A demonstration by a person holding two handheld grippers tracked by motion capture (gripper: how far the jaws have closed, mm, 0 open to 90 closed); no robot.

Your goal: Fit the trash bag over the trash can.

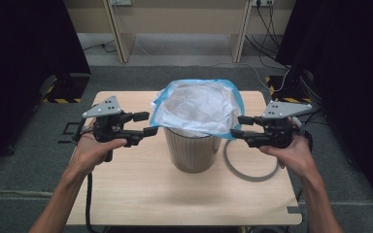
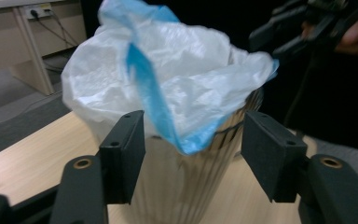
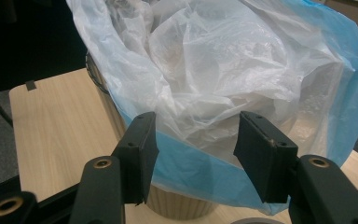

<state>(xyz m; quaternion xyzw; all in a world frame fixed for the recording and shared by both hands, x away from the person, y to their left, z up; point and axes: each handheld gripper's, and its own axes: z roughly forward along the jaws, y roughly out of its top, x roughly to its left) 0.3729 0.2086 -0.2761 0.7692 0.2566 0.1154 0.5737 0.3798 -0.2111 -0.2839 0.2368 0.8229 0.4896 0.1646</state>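
The left gripper (image 1: 144, 124) and right gripper (image 1: 238, 126) are standing open beside the bin (image 1: 193, 150), gripping nothing; the bag (image 1: 199, 107) is hanging over its rim.

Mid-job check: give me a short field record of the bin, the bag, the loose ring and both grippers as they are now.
bin: ribbed bin, upright at mid-table
bag: white bag with blue edge, draped over the bin's rim, bunched, not flattened
ring: grey ring, flat on the table, right of the bin, not fitted
left gripper: open, beside the bag's left edge, holding nothing
right gripper: open, at the bag's right edge, holding nothing
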